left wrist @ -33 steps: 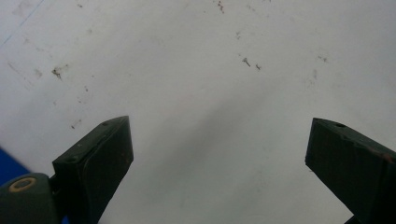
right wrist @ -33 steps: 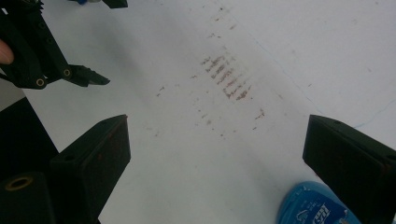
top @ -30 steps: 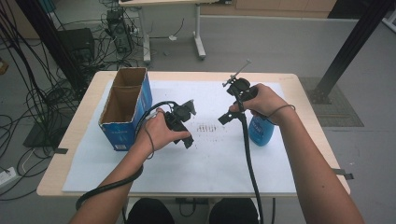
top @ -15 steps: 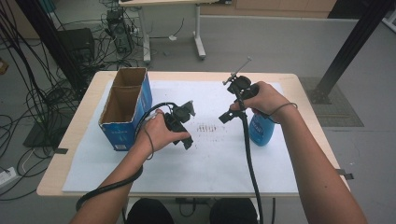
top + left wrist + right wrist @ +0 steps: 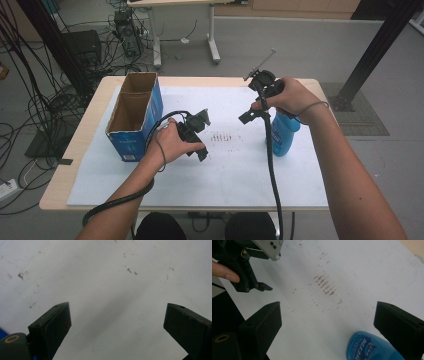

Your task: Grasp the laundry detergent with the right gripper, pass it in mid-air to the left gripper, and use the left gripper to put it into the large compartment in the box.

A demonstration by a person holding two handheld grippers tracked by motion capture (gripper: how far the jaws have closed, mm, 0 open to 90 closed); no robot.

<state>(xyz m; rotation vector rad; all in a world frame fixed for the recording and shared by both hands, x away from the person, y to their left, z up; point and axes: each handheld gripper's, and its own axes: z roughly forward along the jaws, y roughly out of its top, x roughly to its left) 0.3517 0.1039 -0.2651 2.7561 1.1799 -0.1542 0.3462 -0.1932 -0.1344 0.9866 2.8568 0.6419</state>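
- High view: our right gripper (image 5: pixel 248 116) has lifted since a second ago and now hangs above the blue bottle (image 5: pixel 283 136), which stands upright on the white sheet (image 5: pixel 240 175) at the table's right side, untouched.
- Right gripper view: jaws spread wide with nothing between them; the bottle's top (image 5: pixel 372 347) sits just below and between the jaws, not gripped.
- Our read: that rise looks like backing off or lining up over the bottle; no grasp made yet.
- Left gripper (image 5: pixel 200 150) hasn't moved; it rests low over the sheet near the brown smudge marks (image 5: pixel 223 136). Left gripper view: jaws spread, bare sheet between them.
- Container: the open cardboard box (image 5: pixel 131 120) stands at the sheet's left edge, well apart from the bottle. What we see of its inside looks empty; the floor isn't fully visible.
- Whether the bottle holds any liquid we cannot tell.
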